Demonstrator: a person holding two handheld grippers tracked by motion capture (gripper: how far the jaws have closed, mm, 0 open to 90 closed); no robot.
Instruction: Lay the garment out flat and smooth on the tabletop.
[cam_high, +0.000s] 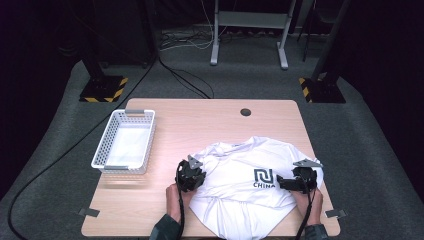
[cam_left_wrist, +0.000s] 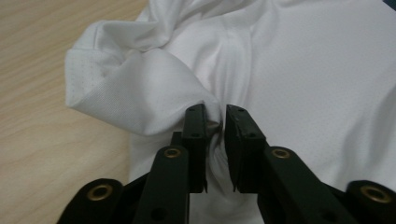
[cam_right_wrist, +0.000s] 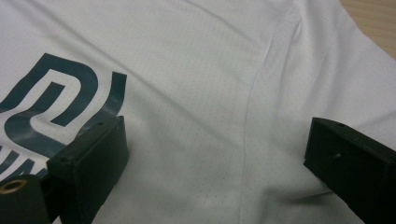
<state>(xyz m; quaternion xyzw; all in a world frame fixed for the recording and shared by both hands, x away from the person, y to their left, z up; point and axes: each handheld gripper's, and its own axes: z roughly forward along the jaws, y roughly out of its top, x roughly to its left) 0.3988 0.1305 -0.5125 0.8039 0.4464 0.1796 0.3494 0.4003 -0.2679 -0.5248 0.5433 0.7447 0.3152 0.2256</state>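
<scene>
Left hand-held gripper (cam_left_wrist: 215, 122) pinches the white t-shirt (cam_high: 240, 170) sleeve at 9 o'clock; right hand-held gripper (cam_right_wrist: 215, 154) hangs wide apart over it.

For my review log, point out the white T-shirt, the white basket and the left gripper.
white T-shirt (cam_high: 235, 160): high view, on the plain chest fabric.
white basket (cam_high: 148, 135): high view, on its right wall.
left gripper (cam_left_wrist: 215, 122): left gripper view, between its jaws, pinching shirt fabric.
</scene>
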